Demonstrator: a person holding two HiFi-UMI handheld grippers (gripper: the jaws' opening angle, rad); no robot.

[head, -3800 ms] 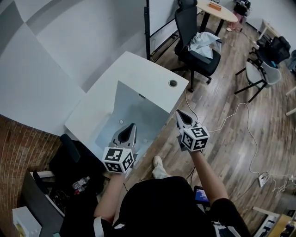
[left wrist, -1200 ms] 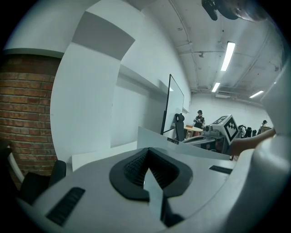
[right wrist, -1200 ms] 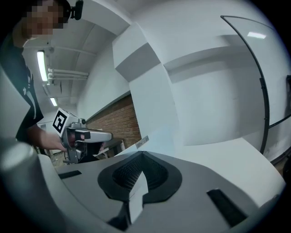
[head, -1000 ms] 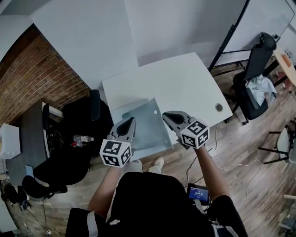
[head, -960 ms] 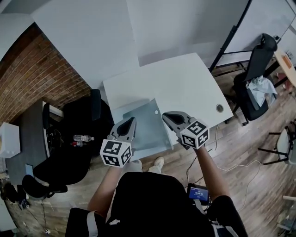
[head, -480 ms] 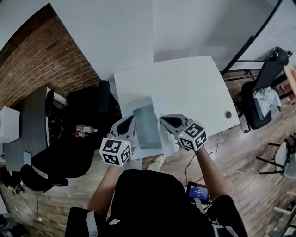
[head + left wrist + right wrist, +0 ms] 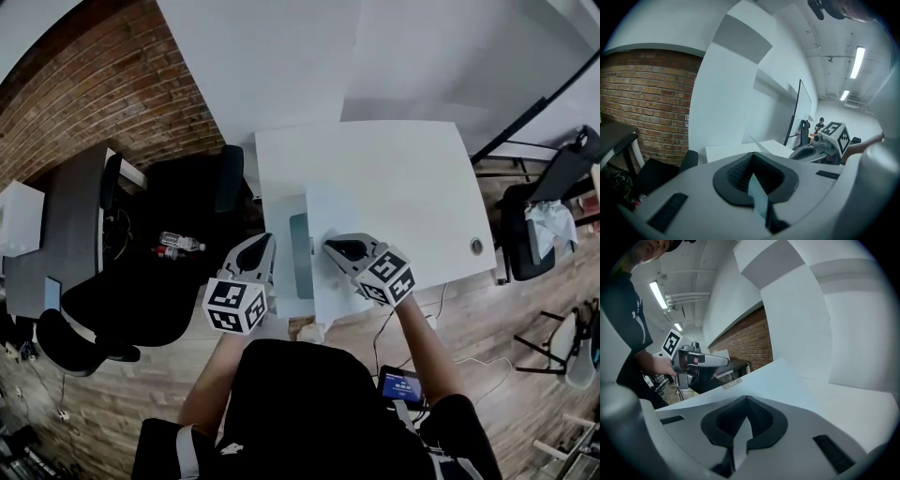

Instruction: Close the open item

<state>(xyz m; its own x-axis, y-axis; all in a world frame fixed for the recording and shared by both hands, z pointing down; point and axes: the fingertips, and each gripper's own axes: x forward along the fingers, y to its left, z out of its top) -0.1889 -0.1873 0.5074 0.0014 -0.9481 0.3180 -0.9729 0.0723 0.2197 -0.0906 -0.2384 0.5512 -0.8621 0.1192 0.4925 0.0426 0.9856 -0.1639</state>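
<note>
The drawer (image 7: 300, 255) sits at the near left corner of the white desk (image 7: 394, 178), with only a narrow grey strip of its inside showing from above. A person in a black top stands at the desk's near edge with a claw in each hand. The left claw (image 7: 262, 247) is just left of the grey strip. The right claw (image 7: 338, 249) is just right of it, over the white panel beside the strip. Whether either claw touches the drawer cannot be told. Each claw's own camera shows its two dark pads drawn together at the tips with nothing held between them. The right claw's camera looks across a flat white surface toward the other claw and a brick wall (image 7: 94, 84). Left of the desk, a black office chair (image 7: 141, 305) stands on the wooden floor (image 7: 487, 319) with a water bottle (image 7: 178, 245) near it. A second black chair (image 7: 548, 211) stands well apart at the right.
</note>
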